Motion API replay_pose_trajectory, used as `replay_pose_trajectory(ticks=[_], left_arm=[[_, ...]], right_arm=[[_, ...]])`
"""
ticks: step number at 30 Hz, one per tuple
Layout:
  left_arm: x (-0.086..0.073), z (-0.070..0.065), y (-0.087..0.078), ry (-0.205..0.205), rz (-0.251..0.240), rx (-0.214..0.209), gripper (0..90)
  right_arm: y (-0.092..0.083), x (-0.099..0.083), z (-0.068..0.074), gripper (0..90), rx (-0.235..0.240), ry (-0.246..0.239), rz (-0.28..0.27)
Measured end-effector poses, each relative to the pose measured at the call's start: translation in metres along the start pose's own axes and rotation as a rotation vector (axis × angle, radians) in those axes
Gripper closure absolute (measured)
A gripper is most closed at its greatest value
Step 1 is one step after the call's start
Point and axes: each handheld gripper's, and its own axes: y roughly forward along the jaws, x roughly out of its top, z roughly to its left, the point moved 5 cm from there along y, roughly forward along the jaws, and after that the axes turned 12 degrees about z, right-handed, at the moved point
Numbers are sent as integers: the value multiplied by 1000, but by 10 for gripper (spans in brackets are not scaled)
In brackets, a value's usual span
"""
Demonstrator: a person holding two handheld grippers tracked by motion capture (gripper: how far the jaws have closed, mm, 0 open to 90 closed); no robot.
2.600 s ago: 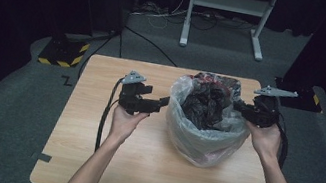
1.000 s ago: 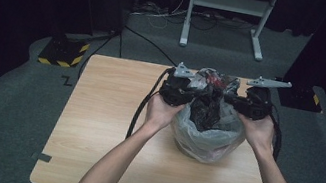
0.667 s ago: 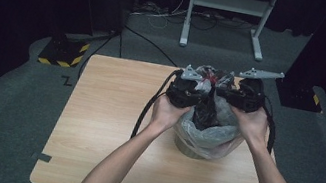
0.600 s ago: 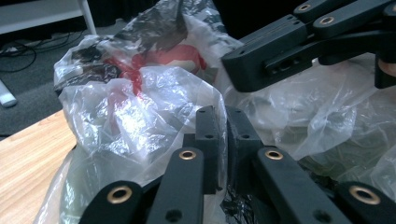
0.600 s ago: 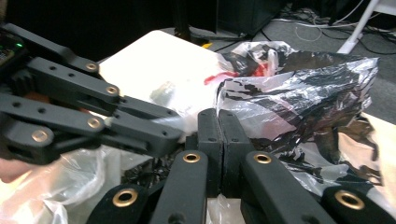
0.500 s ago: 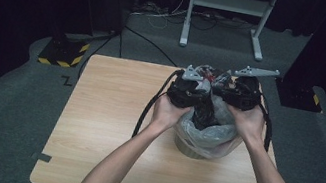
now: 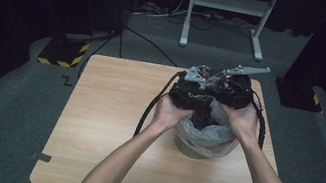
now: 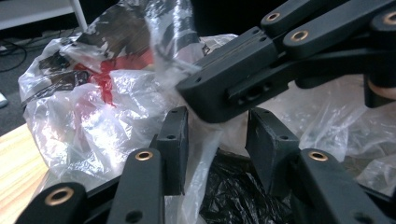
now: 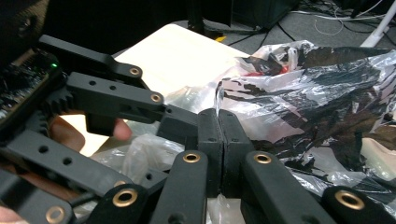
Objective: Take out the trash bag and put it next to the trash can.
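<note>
1. High view: one wooden tabletop (image 7: 109,127) carries one bin (image 7: 202,146) lined with one clear plastic bag (image 7: 212,130), standing right of centre. Two hands meet above its mouth, each with one gripper: the left gripper (image 7: 191,90) and the right gripper (image 7: 231,94) are close together over the bag's gathered top. One cable trails from each gripper.
2. Left gripper view: its two black jaws stand partly apart, having just been opening; a strip of the clear plastic bag (image 8: 116,93) hangs loose between them, unpressed. The right gripper (image 8: 201,93) crosses above, pinching the film. Dark contents show below.
3. Right gripper view: the right gripper (image 9: 218,135) has both jaws pressed together on the bag's edge (image 9: 299,93). The left gripper (image 9: 180,123) lies just beside it.
</note>
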Motion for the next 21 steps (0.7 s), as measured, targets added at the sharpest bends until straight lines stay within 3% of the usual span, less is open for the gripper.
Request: replay_pose_trajectory(ticks=[4,10,15,21], left_arm=[[0,-2,2,21,9,38,616],[0,-2,4,41,38,91,758],[0,-4,6,51,60,113,841],[2,-4,2,41,51,91,875]], right_arm=[[1,0,4,892,9,-12,0],[1,-2,1,833,23,14,-7],[-5,-4,-5,666,-2,41,-47],[-22,-10,-16,504,-37,74,-87]])
